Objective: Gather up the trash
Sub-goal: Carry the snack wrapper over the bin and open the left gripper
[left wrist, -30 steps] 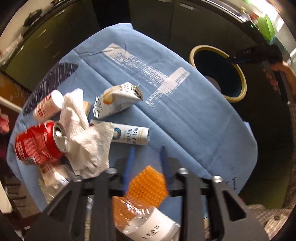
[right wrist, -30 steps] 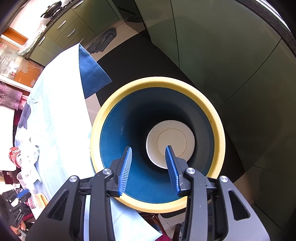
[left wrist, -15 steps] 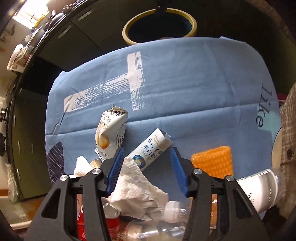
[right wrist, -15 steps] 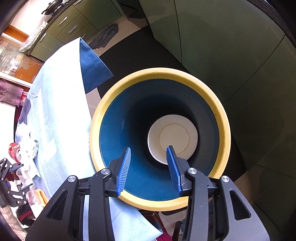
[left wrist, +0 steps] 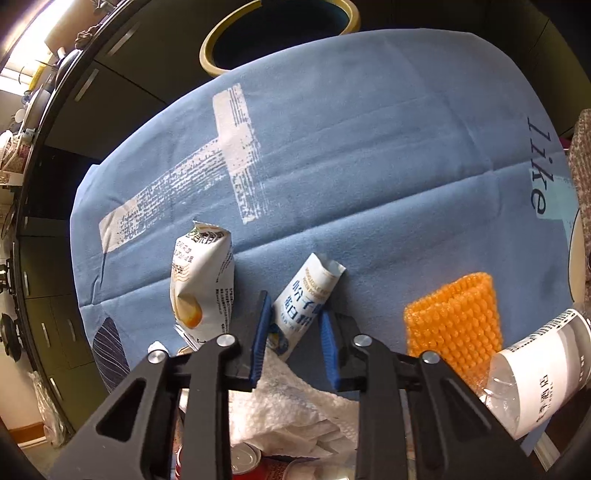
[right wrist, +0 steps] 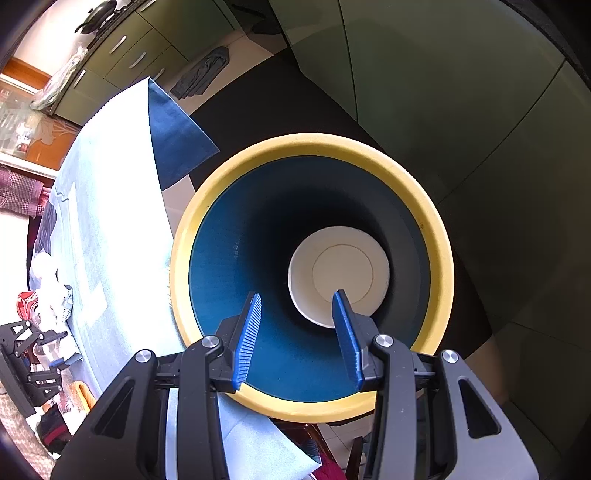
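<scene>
In the left wrist view my left gripper (left wrist: pixel 293 321) is open, its blue fingers on either side of the near end of a white and blue paper stick pack (left wrist: pixel 306 299) lying on the blue tablecloth (left wrist: pixel 369 166). A crumpled white carton (left wrist: pixel 201 288) lies just left of it. A white paper towel (left wrist: pixel 295 406) and a red can (left wrist: pixel 258 469) lie under the gripper. In the right wrist view my right gripper (right wrist: pixel 299 317) is open and empty above the mouth of the yellow-rimmed blue bin (right wrist: pixel 436 236), which holds a white disc (right wrist: pixel 340 273).
An orange bubble-wrap piece (left wrist: pixel 454 325) and a clear plastic bottle with a white label (left wrist: pixel 535 380) lie at the right on the cloth. The bin (left wrist: pixel 280 29) stands beyond the table's far edge. Green cabinets (right wrist: pixel 443 74) stand behind the bin.
My left gripper has swung from the orange bubble wrap towards the stick pack and moved closer, so its fingers now flank the pack. My right gripper has stayed open over the bin.
</scene>
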Available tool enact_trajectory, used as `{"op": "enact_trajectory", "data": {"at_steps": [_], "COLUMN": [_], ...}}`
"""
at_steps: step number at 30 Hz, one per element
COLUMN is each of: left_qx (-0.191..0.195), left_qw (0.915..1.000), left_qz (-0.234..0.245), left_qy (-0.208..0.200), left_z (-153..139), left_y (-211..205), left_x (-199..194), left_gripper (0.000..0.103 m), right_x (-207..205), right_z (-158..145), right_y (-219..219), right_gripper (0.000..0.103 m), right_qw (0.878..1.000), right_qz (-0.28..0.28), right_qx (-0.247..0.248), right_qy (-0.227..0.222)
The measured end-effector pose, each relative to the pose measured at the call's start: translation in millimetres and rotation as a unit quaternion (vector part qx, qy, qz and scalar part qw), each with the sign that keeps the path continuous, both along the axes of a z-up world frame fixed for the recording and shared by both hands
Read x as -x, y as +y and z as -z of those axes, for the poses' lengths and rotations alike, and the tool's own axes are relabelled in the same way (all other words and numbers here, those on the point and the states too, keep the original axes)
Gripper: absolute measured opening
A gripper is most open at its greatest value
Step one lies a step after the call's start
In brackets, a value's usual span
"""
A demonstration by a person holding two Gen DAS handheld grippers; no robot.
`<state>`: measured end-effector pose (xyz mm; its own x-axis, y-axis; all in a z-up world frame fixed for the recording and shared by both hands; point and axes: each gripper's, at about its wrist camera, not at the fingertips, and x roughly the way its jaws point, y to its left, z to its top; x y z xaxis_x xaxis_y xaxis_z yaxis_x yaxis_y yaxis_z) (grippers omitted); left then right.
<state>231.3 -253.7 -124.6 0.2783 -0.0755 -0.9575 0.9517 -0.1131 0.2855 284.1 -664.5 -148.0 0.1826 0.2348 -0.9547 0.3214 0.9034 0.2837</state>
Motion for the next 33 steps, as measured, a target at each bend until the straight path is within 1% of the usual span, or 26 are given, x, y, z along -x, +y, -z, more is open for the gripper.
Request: {"op": "enact_trajectory", "data": {"at_steps": [4, 6, 9, 14, 18, 22, 26, 29, 33], "left_qx": [0.017, 0.040, 0.083, 0.132, 0.165, 0.199, 0.232, 0.242, 0.258], "left_qw": [0.9998, 0.9990, 0.9957, 0.9890, 0.9827, 0.9747, 0.9663, 0.9624, 0.9555], "left_qz": [-0.007, -0.013, -0.026, -0.043, -0.061, -0.072, -0.083, -0.099, -0.122], "left_qy": [-0.003, 0.009, 0.031, 0.050, 0.059, 0.071, 0.075, 0.075, 0.076], "left_z": [-8, -19, -41, -68, -85, -101, -110, -105, -87], "left_y": [-2, -5, -10, -26, -52, -94, -151, -193, -246], "left_x": [0, 3, 6, 7, 11, 13, 5, -5, -24], "left_gripper": [0.016, 0.014, 0.014, 0.014, 0.014, 0.014, 0.014, 0.014, 0.014], "right_x": [2, 2, 5, 21, 43, 69, 97, 117, 136], "right_z": [1, 0, -3, -22, -44, -66, -82, -90, -93], "right_y": [1, 0, 0, -8, -17, -32, -50, -62, -74], "right_gripper": [0.041, 0.041, 0.041, 0.041, 0.041, 0.041, 0.041, 0.041, 0.041], "right_qw": [1.000, 1.000, 1.000, 0.999, 0.997, 0.995, 0.994, 0.992, 0.992], "right_qz": [-0.003, -0.003, -0.003, 0.003, 0.002, 0.010, 0.026, 0.035, 0.043], "right_qx": [-0.003, -0.006, -0.013, -0.027, -0.034, -0.022, -0.010, -0.007, -0.008], "right_qy": [-0.001, -0.002, -0.009, -0.041, -0.069, -0.094, -0.110, -0.119, -0.120]}}
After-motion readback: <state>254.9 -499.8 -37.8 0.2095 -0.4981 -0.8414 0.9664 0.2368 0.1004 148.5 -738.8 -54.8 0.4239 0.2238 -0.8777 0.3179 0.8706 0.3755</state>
